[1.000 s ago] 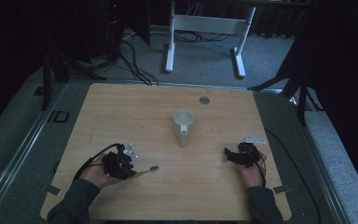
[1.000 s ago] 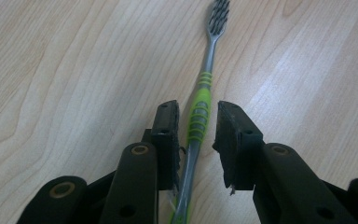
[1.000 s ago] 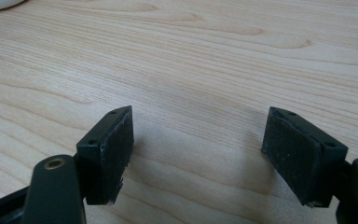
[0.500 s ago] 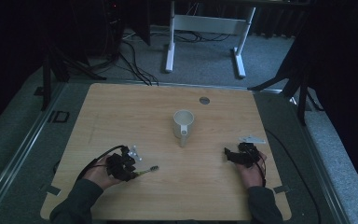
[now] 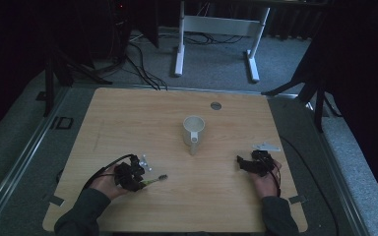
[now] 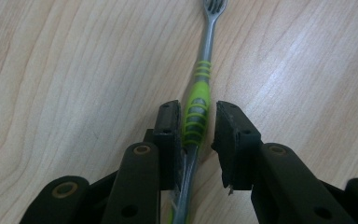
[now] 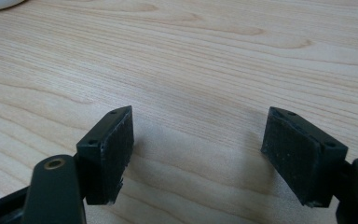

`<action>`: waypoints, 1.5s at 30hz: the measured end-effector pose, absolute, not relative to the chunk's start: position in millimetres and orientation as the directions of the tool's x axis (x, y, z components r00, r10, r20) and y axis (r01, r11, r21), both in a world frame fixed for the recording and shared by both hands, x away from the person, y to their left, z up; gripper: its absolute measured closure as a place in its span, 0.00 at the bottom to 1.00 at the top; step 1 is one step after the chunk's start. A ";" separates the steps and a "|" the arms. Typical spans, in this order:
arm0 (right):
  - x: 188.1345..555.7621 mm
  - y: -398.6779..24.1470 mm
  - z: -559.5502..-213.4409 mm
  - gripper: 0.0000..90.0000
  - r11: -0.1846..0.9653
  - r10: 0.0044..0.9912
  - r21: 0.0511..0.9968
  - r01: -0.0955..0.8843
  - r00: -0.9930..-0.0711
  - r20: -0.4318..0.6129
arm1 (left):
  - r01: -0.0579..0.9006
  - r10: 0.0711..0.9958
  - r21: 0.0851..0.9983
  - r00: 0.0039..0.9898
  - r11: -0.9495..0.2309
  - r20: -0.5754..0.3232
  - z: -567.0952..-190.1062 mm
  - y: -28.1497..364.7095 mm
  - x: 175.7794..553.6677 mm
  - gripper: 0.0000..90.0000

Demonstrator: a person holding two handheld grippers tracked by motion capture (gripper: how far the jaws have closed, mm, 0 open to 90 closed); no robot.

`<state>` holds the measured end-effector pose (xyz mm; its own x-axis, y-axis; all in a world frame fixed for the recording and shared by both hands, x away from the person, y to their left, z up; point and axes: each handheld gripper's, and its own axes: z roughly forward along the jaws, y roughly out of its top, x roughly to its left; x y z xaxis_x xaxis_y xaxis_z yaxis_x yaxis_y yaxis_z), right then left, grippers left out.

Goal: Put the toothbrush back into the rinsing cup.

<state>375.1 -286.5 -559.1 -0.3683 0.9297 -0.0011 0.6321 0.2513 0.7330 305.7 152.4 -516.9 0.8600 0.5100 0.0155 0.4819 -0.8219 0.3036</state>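
Left gripper (image 5: 137, 178): at the table's 7 o'clock. Versus the frame a second back, it has slid a little toward 5 o'clock and sits lower over the wood.
Left jaws: astride the green grip of the toothbrush (image 6: 196, 108). One pad (image 6: 171, 125) touches the handle; the other stands a sliver off. Closing, not yet a firm pinch.
Toothbrush: lies flat on the table (image 5: 128, 113), bristle head pointing to 3 o'clock in the high view (image 5: 156, 180) and to 12 o'clock in the left gripper view. No visible shift across the earlier frames.
Meaning of the change: judged as the grasp step in hand. The approach looks finished; the lift has not begun. Jaws line up with the handle, so a straight squeeze should hold.
Mug (image 5: 194, 131): centre of table, upright, handle toward 6 o'clock, well apart from both grippers. Unmoved.
Right gripper (image 5: 249, 164): at 4 o'clock, same spot as in the earlier frames.
Right jaws: spread wide over bare wood (image 7: 200, 126), nothing between them. Idle.
Risk: a thin, round handle may roll out if the free pad lands off-centre.
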 end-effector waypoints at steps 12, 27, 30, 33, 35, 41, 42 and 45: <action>375.1 -286.5 -559.0 0.27 0.251 0.930 0.733 0.632 -0.368 -0.001 | 0.484 0.510 0.277 0.859 -0.830 0.029 -521.5 151.8 306.4 0.80; 375.1 -286.5 -559.0 0.27 0.251 0.930 0.733 0.632 -0.368 -0.001 | 0.475 0.510 0.295 0.859 -0.829 0.050 -515.5 153.2 305.6 0.87; 375.1 -286.5 -559.0 0.27 0.252 0.930 0.733 0.632 -0.368 -0.001 | 0.482 0.521 0.321 0.852 -0.816 0.046 -510.5 154.8 305.6 0.87; 375.1 -286.6 -559.1 0.27 0.252 0.930 0.733 0.632 -0.369 -0.001 | 0.485 0.530 0.342 0.847 -0.805 0.047 -506.6 156.1 305.7 0.87; 375.1 -286.5 -559.0 0.27 0.251 0.930 0.733 0.632 -0.368 -0.001 | 0.491 0.541 0.356 0.840 -0.795 0.048 -505.1 156.6 305.6 0.87; 375.1 -286.5 -559.0 0.27 0.251 0.930 0.733 0.632 -0.368 -0.001 | 0.505 0.563 0.383 0.825 -0.774 0.052 -501.1 157.6 306.4 0.88; 375.1 -286.5 -559.0 0.27 0.251 0.930 0.733 0.632 -0.369 -0.001 | 0.506 0.567 0.386 0.822 -0.771 0.053 -500.3 157.6 306.5 0.88; 375.1 -286.5 -559.0 0.27 0.251 0.930 0.733 0.632 -0.368 -0.001 | 0.513 0.577 0.391 0.815 -0.764 0.057 -496.9 158.5 307.0 0.88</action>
<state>375.1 -286.5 -559.0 -0.3682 0.9297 -0.0010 0.6323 0.2512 0.7329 307.0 158.5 -496.9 0.8149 0.5768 0.0566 0.5135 -0.7638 0.3910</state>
